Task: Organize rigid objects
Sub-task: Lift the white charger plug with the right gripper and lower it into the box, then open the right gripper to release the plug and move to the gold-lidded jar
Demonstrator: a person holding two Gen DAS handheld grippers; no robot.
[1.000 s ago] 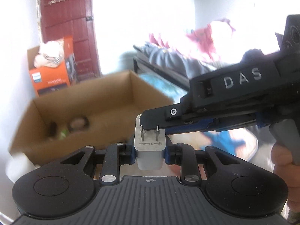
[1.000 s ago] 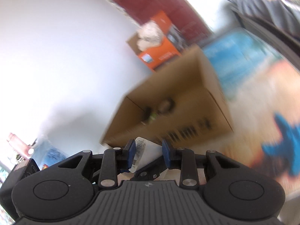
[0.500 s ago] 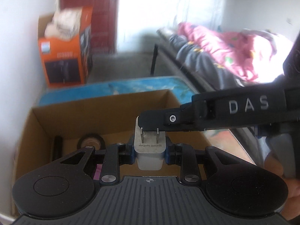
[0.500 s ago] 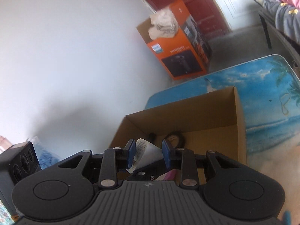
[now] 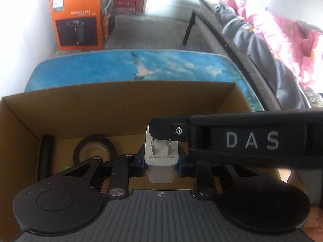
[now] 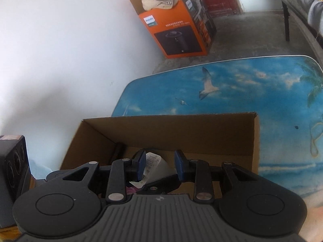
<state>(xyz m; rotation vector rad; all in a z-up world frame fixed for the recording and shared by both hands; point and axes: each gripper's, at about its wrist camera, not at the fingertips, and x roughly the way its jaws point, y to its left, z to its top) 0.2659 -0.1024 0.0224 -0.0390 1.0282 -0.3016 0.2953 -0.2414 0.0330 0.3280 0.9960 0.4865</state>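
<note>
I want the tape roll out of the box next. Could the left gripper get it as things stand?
Probably not: the left gripper is shut on the charger, though the tape roll lies uncovered in the box.

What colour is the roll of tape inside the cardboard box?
Black, with a pale tan core. The roll of tape shows best in the left wrist view.

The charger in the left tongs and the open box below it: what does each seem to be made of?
Charger: probably hard plastic, smooth matte white shell with printed lettering; its two prongs look like dull grey metal.
Open box: corrugated cardboard, plain brown and matte, with thin raw edges.
</note>
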